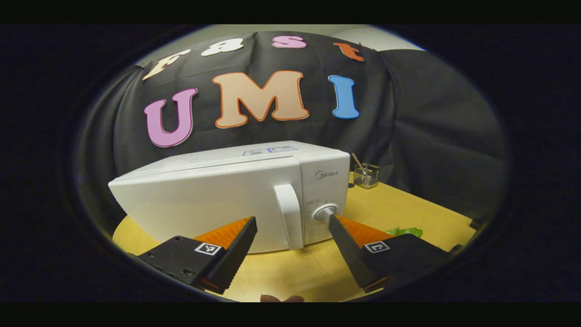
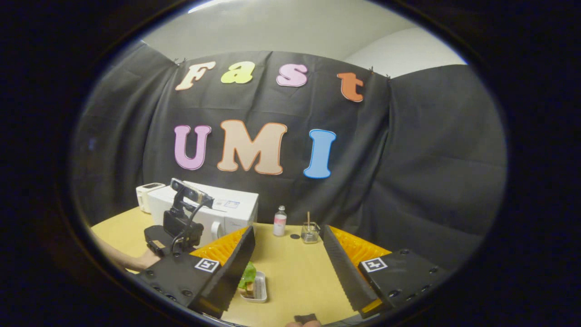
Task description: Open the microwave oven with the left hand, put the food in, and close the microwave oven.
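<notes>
Ahead, left tongs (image 1: 292, 222) agape before microwave handle (image 1: 289, 215)

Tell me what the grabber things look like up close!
Each gripper, left and right, has two long wedge-shaped fingers with ribbed inner faces. Each finger's block carries a small black-and-white square tag and screws. The right gripper view shows a camera and a looping cable on the left gripper.

white microwave (image 1: 218, 200), yellow-tan table (image 1: 399, 206)

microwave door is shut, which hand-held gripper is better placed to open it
Left. The left hand-held gripper is open and lined up with the microwave door handle. The right hand-held gripper is farther back, over the food tray.
</notes>
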{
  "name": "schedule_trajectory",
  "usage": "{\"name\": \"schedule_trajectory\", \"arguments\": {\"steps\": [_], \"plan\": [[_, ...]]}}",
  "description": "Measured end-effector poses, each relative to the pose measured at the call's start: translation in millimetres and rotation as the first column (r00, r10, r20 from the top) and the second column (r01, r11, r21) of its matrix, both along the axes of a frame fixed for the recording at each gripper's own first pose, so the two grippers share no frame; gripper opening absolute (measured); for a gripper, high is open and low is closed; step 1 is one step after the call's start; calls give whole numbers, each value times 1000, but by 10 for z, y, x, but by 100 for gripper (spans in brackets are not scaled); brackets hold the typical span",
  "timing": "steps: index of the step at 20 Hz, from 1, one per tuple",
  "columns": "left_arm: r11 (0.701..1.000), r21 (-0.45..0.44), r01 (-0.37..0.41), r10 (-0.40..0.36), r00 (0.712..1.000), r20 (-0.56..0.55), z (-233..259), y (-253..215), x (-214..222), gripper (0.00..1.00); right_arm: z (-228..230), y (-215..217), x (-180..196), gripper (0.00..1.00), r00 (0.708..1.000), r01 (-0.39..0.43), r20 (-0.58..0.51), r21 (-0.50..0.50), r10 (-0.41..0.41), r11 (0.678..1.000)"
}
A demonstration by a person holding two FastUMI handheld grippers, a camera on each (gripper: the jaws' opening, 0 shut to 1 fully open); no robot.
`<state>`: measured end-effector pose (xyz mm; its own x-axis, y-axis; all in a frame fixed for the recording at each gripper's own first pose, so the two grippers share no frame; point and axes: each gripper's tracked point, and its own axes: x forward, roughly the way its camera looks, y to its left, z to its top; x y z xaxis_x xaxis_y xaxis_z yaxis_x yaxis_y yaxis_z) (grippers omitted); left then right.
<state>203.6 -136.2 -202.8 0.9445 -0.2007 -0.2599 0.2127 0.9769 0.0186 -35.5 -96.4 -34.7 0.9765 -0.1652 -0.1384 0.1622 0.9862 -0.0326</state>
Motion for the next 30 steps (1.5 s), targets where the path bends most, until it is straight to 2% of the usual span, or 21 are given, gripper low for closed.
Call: {"name": "schedule_trajectory", "arguments": {"steps": [9,11,12,15,17,18,19,20,21,23,26,30], "plan": [[999,-6,-36,36,999,-35,-166,-47,142,97,-40,-177,-18,97,1000,27,0,-4,-27,1000],[999,-23,-42,41,999,-33,-165,-61,155,90,-63,-220,-33,97,999,34,-5,-5,-34,999],[999,-27,-46,45,998,-34,-160,-50,159,82,-56,-239,-34,97,999,39,-4,-6,-39,999],[998,-31,-62,61,998,-28,-137,-25,189,70,-72,-258,-49,97,999,44,-5,0,-44,999],[996,-26,-83,83,996,-19,-133,33,245,58,-82,-263,-60,97,999,45,-7,4,-44,999],[997,-39,-74,73,997,-34,-153,-1,259,45,-94,-261,-63,97,999,45,-10,2,-45,999],[997,-36,-69,67,996,-54,-196,-28,249,41,-106,-265,-73,97,999,45,-11,1,-45,999],[997,-30,-70,68,996,-53,-183,-35,270,30,-119,-256,-79,97,999,43,-15,1,-43,999],[997,-31,-73,72,996,-50,-177,-27,283,26,-140,-247,-92,97,999,42,-20,2,-42,999],[996,-46,-77,74,996,-53,-178,-26,262,24,-147,-249,-105,97,999,44,-22,4,-44,999],[998,-32,-59,57,996,-64,-183,-41,250,10,-132,-252,-106,97,999,47,-17,10,-46,999],[999,-21,-31,29,997,-70,-176,-39,224,4,-127,-237,-100,97,999,45,-8,31,-45,999]]}}
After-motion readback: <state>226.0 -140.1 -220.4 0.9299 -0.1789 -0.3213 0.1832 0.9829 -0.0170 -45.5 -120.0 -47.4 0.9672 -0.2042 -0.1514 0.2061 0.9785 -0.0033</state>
